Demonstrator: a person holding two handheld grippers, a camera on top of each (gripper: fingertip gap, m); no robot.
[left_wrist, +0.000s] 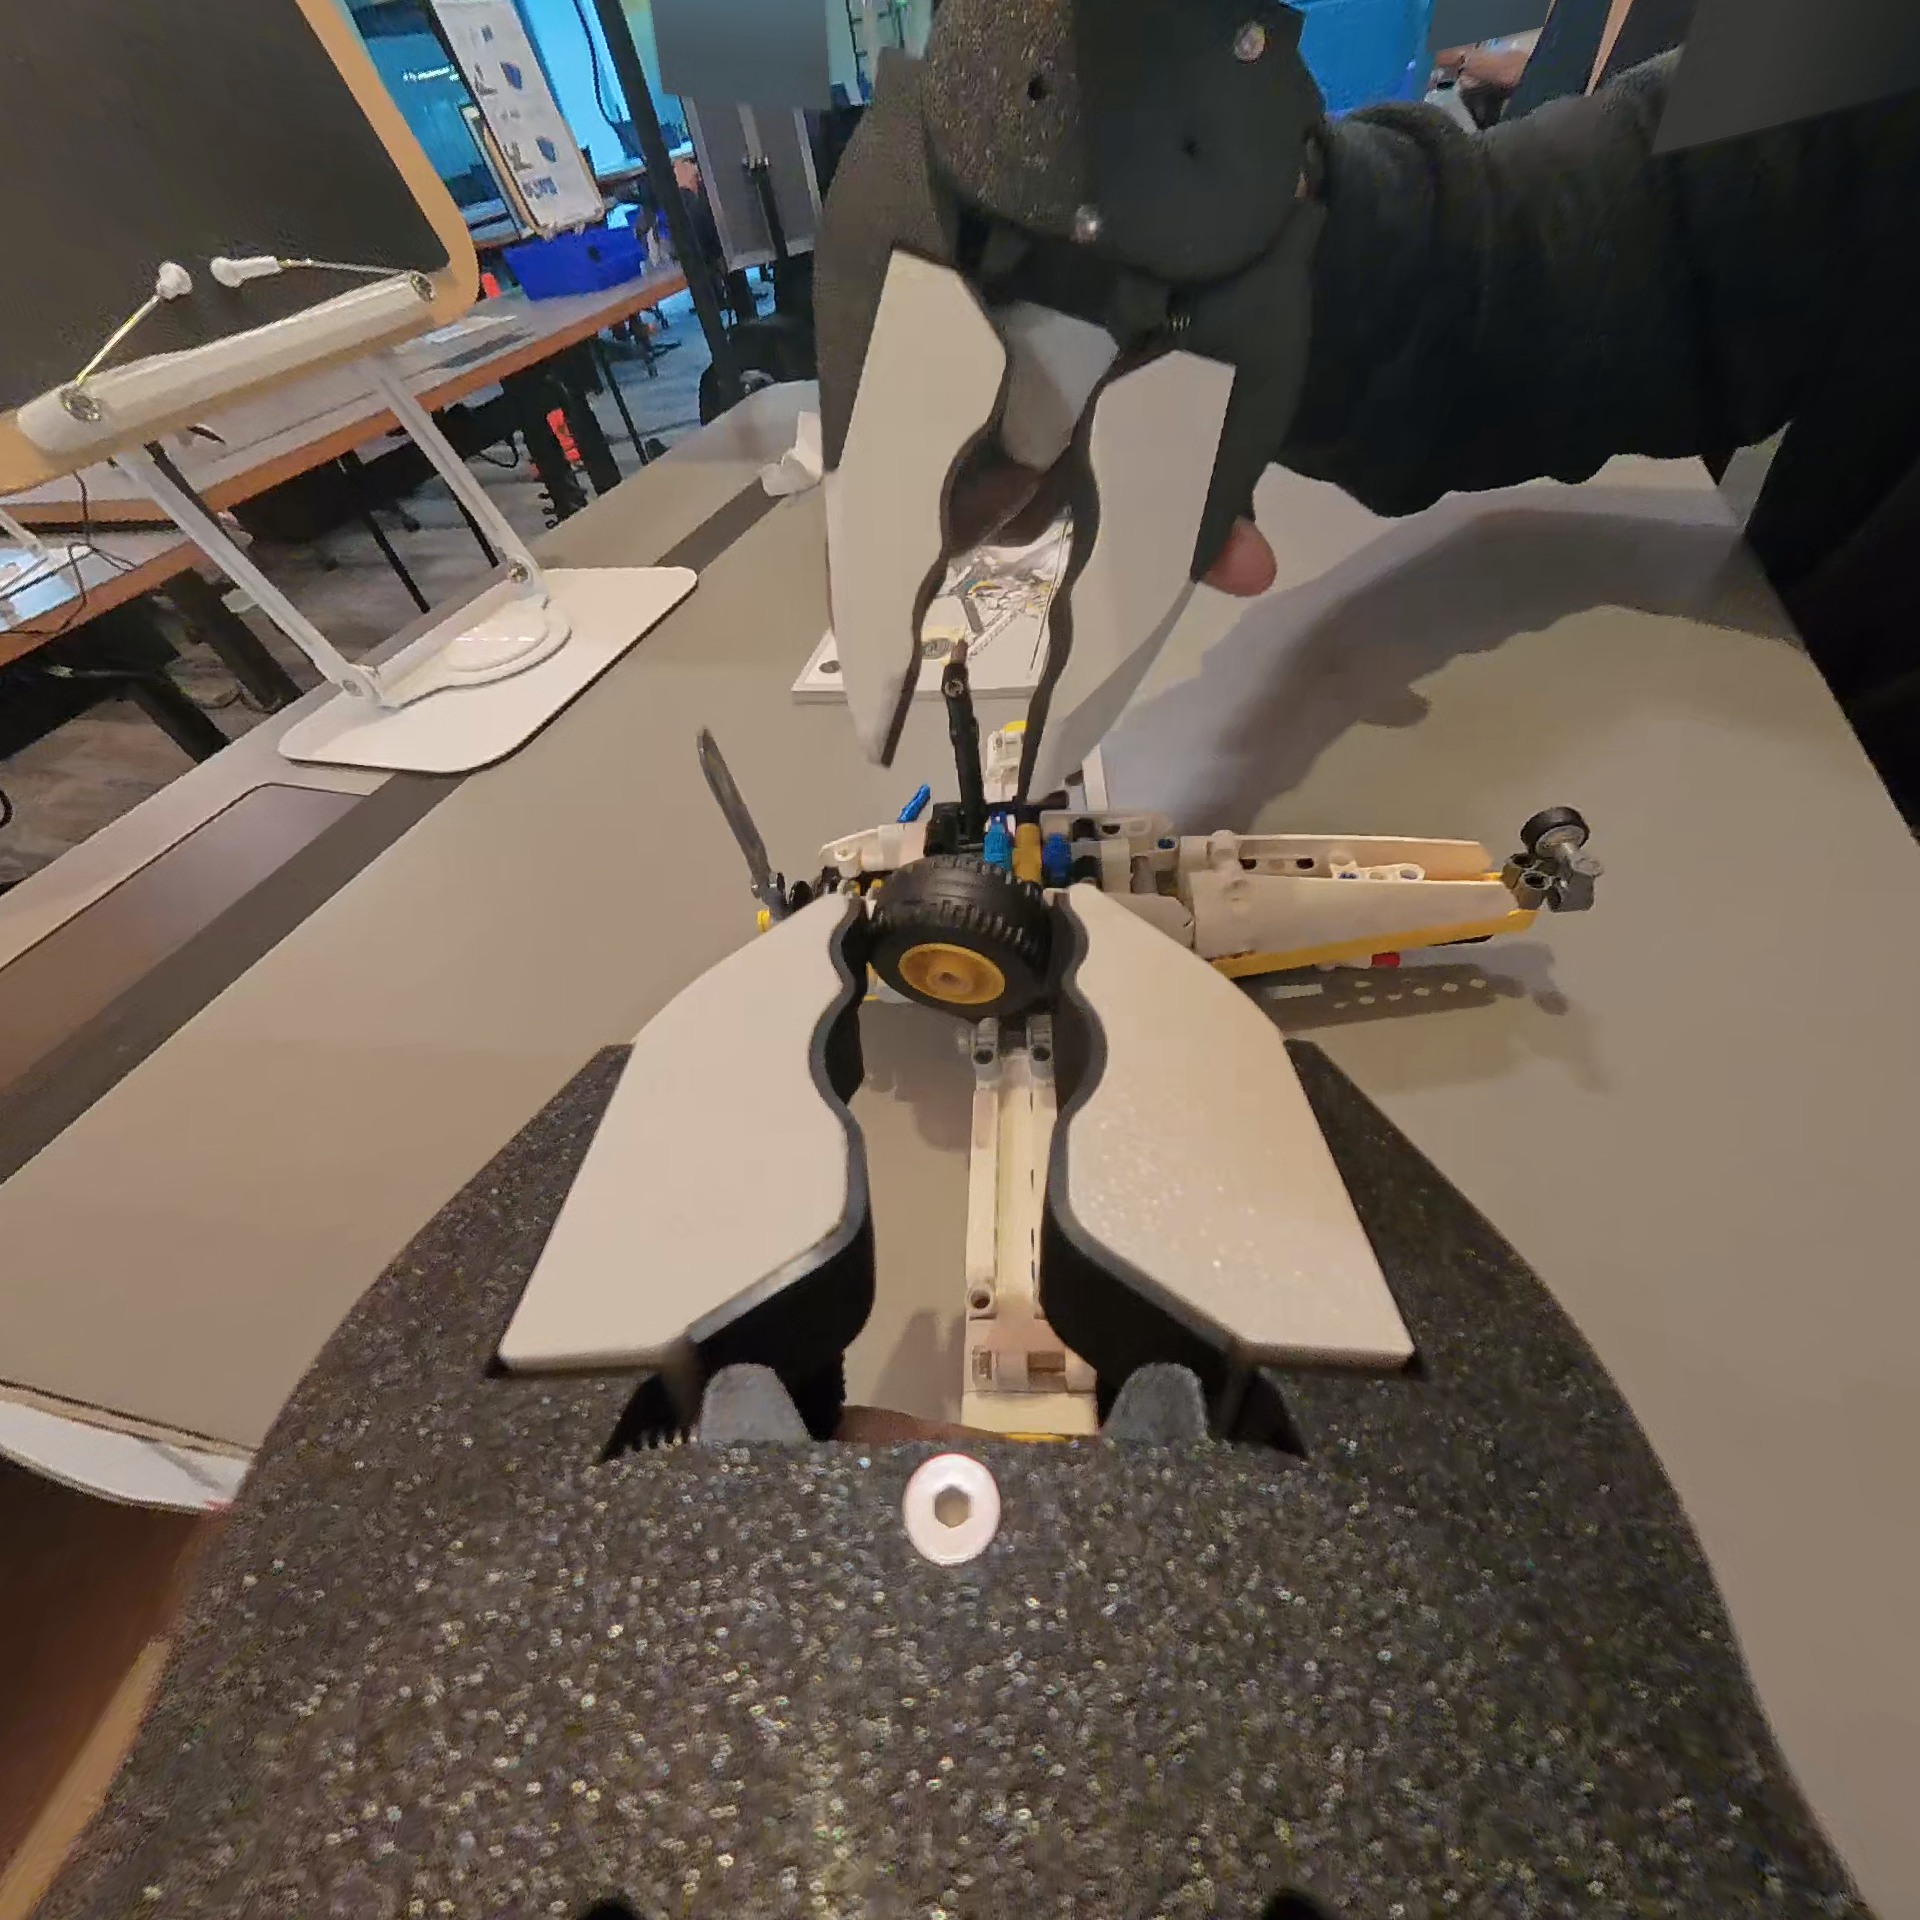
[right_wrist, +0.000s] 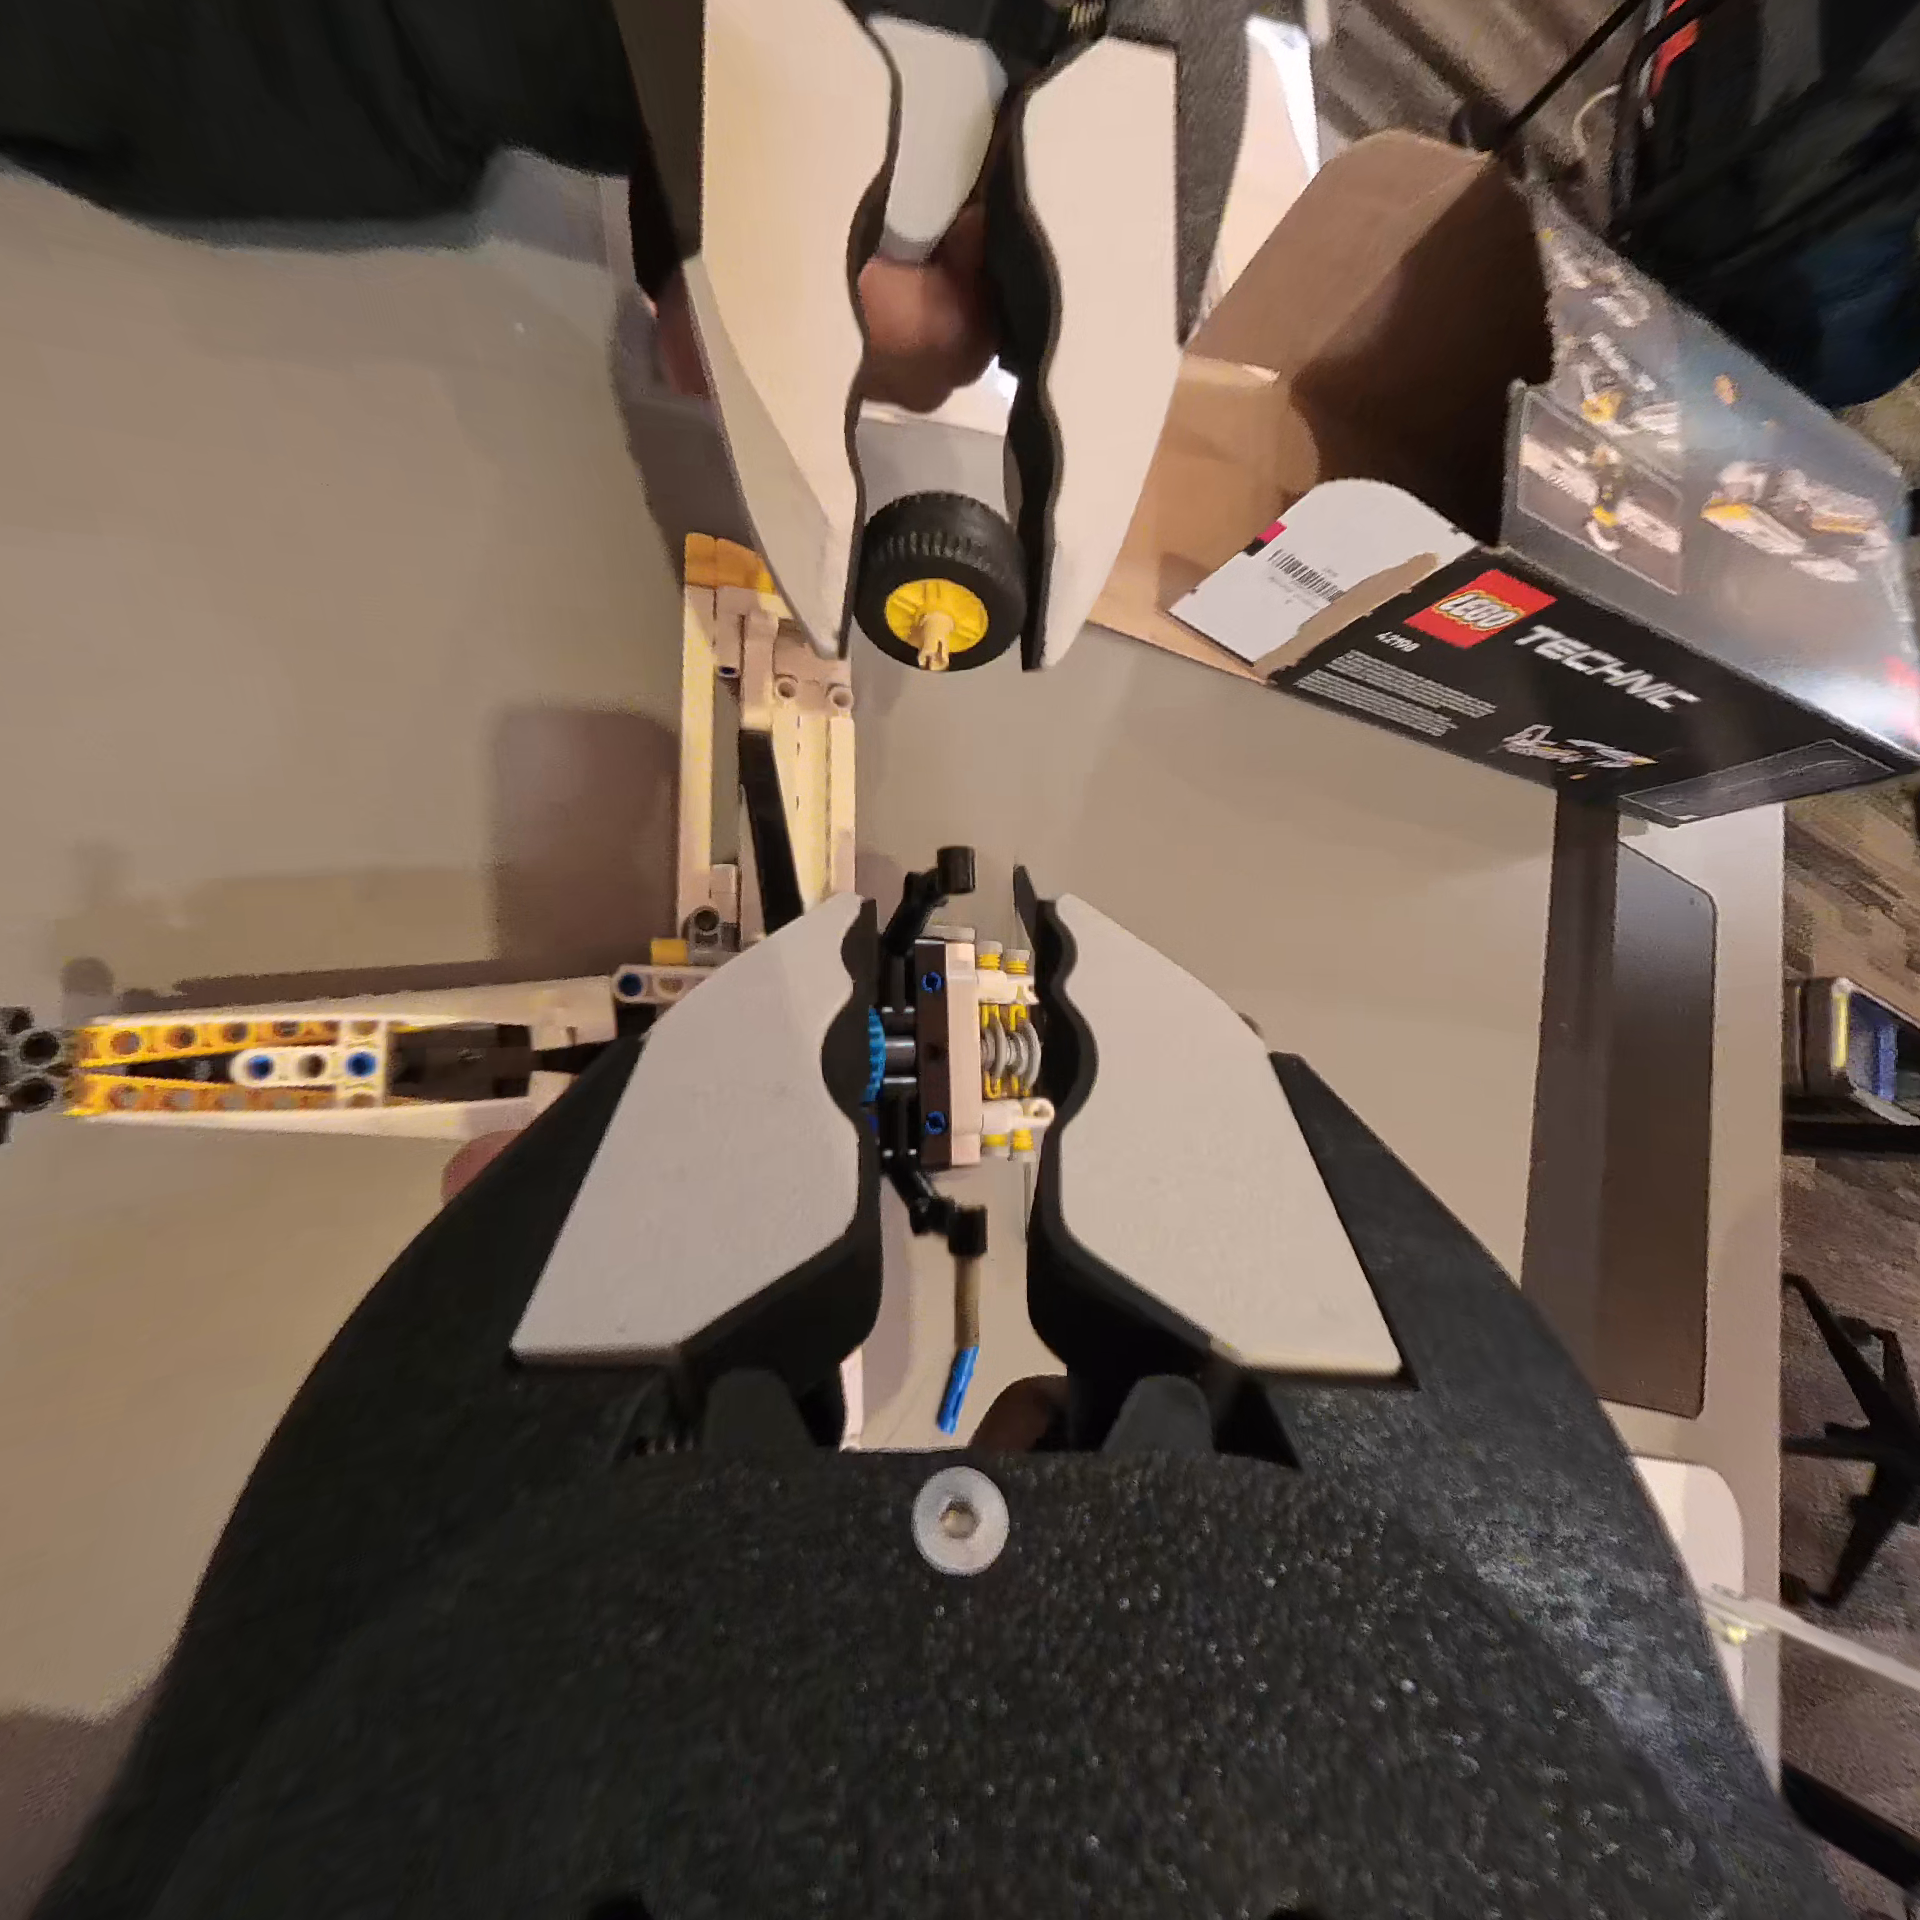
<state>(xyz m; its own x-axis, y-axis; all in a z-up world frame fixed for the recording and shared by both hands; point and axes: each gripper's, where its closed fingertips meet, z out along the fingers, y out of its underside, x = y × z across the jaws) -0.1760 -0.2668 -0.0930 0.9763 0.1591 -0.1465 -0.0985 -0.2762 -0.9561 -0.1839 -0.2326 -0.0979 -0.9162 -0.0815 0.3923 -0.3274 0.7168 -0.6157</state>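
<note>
A white and yellow brick-built plane (left_wrist: 1299, 883) lies on the grey table (left_wrist: 364, 1091). My left gripper (left_wrist: 956, 914) is shut on a black wheel with a yellow hub (left_wrist: 951, 956), held against the plane's middle above its white wing (left_wrist: 1003, 1195). The right wrist view shows the same wheel (right_wrist: 940, 597) pressed between the left gripper's pads (right_wrist: 940, 649). My right gripper (right_wrist: 945, 904) is open and straddles the plane's middle block (right_wrist: 951, 1039) with gear and springs. In the left wrist view the right gripper (left_wrist: 956, 764) comes from above, its fingers either side of an upright black rod (left_wrist: 961, 717) without touching it.
A screen on a white stand (left_wrist: 447, 665) is at the left. An instruction booklet (left_wrist: 997, 623) lies behind the plane. The opened kit box (right_wrist: 1558, 582) lies at the table's edge. A crumpled tissue (left_wrist: 795, 468) lies farther back. A grey propeller blade (left_wrist: 732, 810) sticks up. My hands' fingertips stand some 4 cm from each other.
</note>
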